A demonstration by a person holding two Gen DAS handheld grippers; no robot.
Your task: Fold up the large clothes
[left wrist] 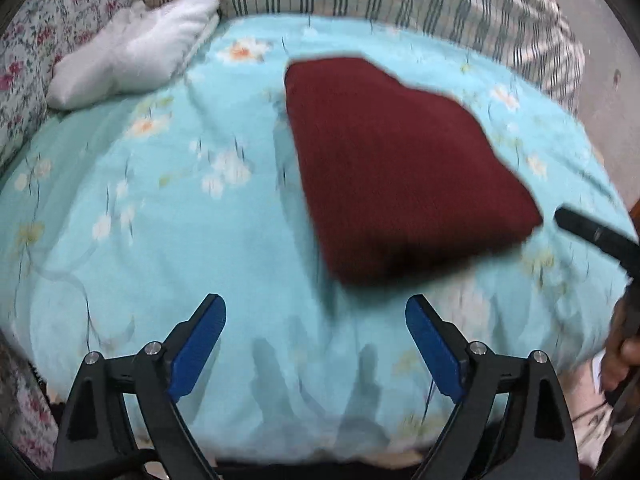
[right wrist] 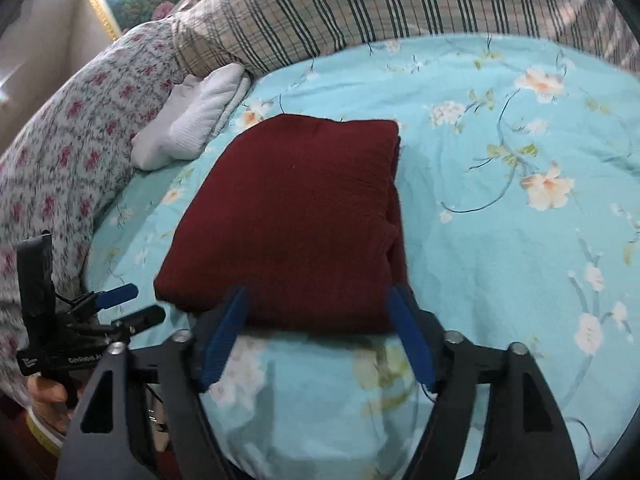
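Blue flat fingers (right wrist: 228, 332) of both my grippers spread wide, empty, near the folded maroon knit garment (right wrist: 296, 216) on the floral bed (right wrist: 500, 240).

Folded maroon garment (left wrist: 400, 168) on the turquoise floral bedsheet (left wrist: 160, 220). Left gripper (left wrist: 316, 344) near the garment's close edge, jaws wide apart, empty. White pillow (left wrist: 132, 52) far left of the garment.

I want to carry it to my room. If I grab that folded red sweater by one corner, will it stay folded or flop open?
The red sweater looks like soft knit in loose stacked layers, so it would probably sag and unfold from one corner. It seems thick, so likely a bit heavy for cloth. It probably won't slide easily on the soft blue bedsheet.
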